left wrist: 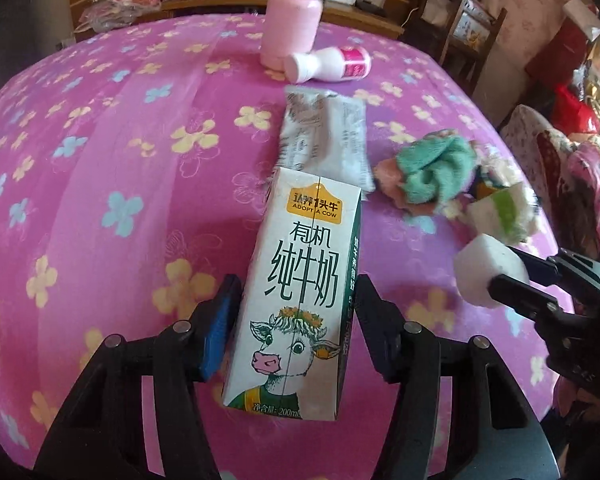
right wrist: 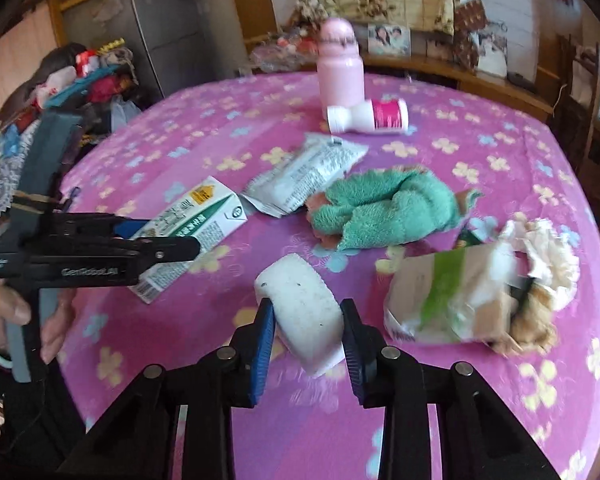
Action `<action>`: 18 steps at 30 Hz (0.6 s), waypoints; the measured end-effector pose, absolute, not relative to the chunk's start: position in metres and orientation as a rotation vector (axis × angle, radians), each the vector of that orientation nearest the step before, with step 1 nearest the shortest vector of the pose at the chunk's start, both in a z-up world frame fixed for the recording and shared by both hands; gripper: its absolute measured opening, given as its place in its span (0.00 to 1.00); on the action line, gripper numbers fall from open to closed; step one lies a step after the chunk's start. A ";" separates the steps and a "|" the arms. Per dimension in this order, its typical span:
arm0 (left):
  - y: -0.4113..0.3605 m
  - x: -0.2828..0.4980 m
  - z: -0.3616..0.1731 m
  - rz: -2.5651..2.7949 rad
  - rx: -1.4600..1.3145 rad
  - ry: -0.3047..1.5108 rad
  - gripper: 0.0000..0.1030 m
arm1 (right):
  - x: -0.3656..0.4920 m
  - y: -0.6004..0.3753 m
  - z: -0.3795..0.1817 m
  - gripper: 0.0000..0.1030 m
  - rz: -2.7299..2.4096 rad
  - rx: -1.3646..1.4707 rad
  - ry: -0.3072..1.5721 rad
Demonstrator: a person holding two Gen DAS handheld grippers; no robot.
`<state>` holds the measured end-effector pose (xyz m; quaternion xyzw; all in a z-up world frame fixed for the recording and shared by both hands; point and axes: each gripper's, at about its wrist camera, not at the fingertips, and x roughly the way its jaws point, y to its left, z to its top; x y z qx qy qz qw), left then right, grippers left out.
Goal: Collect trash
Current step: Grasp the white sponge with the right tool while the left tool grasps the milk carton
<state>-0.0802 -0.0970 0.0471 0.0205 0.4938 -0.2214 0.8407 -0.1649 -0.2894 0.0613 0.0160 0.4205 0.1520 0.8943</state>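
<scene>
A white-and-green milk carton (left wrist: 300, 300) with a cartoon cow lies on the pink flowered tablecloth (left wrist: 100, 160). My left gripper (left wrist: 298, 284) is shut on its long sides. The right wrist view shows that carton (right wrist: 196, 224) from the side, held in the left gripper (right wrist: 168, 238). A white foam block (right wrist: 300, 312) sits between the blue pads of my right gripper (right wrist: 306, 308), which is shut on it just above the cloth. In the left wrist view the foam block (left wrist: 484, 272) and the right gripper (left wrist: 504, 268) are at the right.
Beyond the carton lie a silver wrapper (right wrist: 304, 172), a bunched green towel (right wrist: 384, 208) and a crumpled paper bag with a green stripe (right wrist: 460, 300). Farther back a white bottle with a pink label (right wrist: 368, 116) lies beside an upright pink bottle (right wrist: 340, 68). A hand (right wrist: 20, 312) grips the left handle.
</scene>
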 end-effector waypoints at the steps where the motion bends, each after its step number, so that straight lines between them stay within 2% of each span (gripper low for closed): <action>1: -0.099 -0.085 0.051 -0.478 0.038 1.037 0.54 | -0.175 -0.295 0.068 0.30 0.318 0.049 0.855; 9: -0.150 -0.136 0.091 -0.586 0.054 0.941 0.54 | -0.233 -0.348 0.097 0.31 0.216 0.106 0.797; 18: -0.220 -0.172 0.103 -0.678 0.106 0.903 0.54 | -0.277 -0.409 0.097 0.31 0.079 0.137 0.792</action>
